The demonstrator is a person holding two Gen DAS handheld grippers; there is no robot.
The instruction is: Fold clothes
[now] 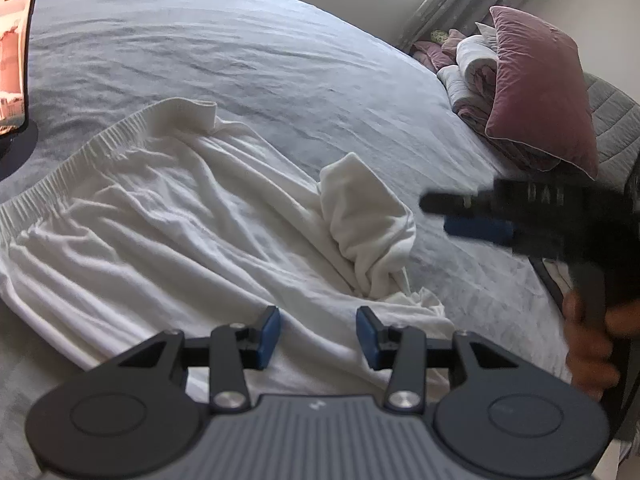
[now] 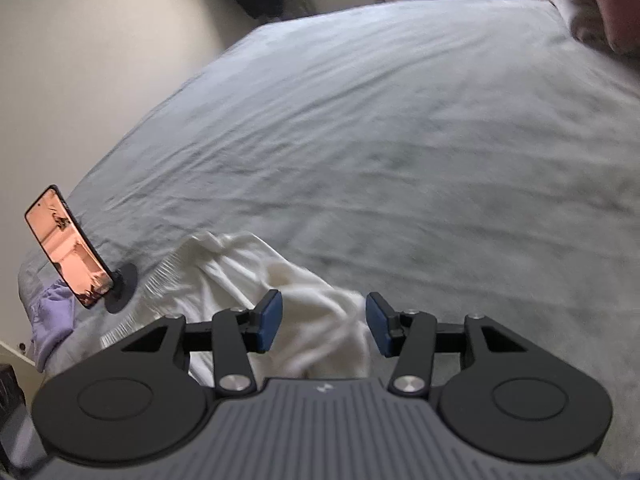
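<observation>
Bedsheet [image 1: 280, 40], grey and wrinkled, runs wide and bare beyond both claws to the far edge. White garment [image 1: 160, 208] lies crumpled directly ahead of the left gripper [image 1: 318, 336], elastic waistband off to its left, one bunched corner ahead-right. Left jaws stand apart over cloth, gripping nothing. Right gripper [image 2: 324, 326] (a hand [image 1: 588, 344] grips its handle) tilts downward, jaws apart, empty. Phone [image 2: 68, 246] stands far left of it.
</observation>
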